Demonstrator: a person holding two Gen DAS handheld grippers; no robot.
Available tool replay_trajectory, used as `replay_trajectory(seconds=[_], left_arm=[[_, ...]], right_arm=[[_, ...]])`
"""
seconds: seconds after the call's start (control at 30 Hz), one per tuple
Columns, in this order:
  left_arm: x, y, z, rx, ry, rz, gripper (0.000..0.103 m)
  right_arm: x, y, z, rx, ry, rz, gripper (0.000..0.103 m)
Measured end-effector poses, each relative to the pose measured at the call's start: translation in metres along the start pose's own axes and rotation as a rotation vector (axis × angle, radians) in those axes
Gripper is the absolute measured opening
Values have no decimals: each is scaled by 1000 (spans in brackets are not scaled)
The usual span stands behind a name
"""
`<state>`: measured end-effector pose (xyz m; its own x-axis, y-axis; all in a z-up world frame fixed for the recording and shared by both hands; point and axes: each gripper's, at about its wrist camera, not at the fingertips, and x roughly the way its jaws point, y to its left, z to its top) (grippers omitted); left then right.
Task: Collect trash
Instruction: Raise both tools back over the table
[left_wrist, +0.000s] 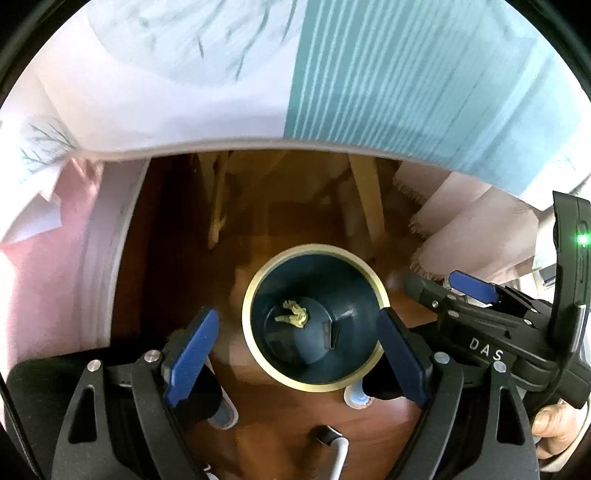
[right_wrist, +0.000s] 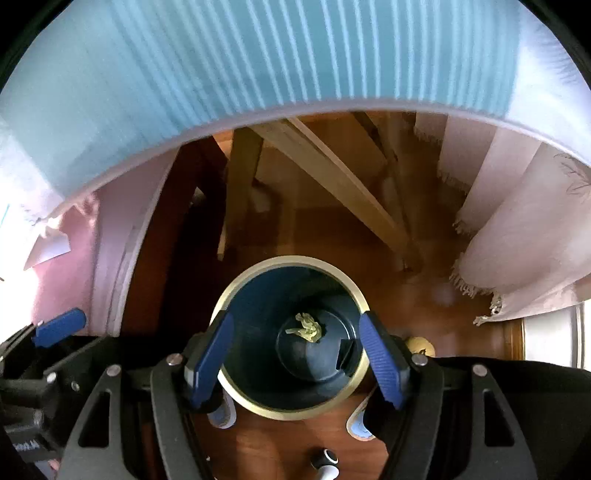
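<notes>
Left claw (left_wrist: 297, 360) hanging released and wide over the dark bin (left_wrist: 258, 280) on the wooden floor (left_wrist: 280, 417), right claw (right_wrist: 297, 360) likewise spread and grasping nothing, 1 crumpled yellowish scrap (left_wrist: 294, 314) lying at the bin's bottom, striped cloth (right_wrist: 221, 74) draping above.

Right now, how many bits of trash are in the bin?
1: a crumpled yellowish scrap lying on the bottom of the dark bin. Nothing else shows inside.
</notes>
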<state>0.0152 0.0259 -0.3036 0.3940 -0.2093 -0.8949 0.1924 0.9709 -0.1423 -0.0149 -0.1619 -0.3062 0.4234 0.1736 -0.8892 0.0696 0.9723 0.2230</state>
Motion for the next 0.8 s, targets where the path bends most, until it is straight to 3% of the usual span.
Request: replay_trajectory(seconds=[0.43,0.67,0.8], left_arm=[[-109,-18,22,56,-219,-46,86],[-177,-19,55,82,-336,-39,86],[-203,-20,92,99,-335,-35,86]], right_arm=[[-113,52,-6,-252,-244,65,71],[-196,70,23,-347,-378,83,71],[-237,62,56,-330,-446,78,71]])
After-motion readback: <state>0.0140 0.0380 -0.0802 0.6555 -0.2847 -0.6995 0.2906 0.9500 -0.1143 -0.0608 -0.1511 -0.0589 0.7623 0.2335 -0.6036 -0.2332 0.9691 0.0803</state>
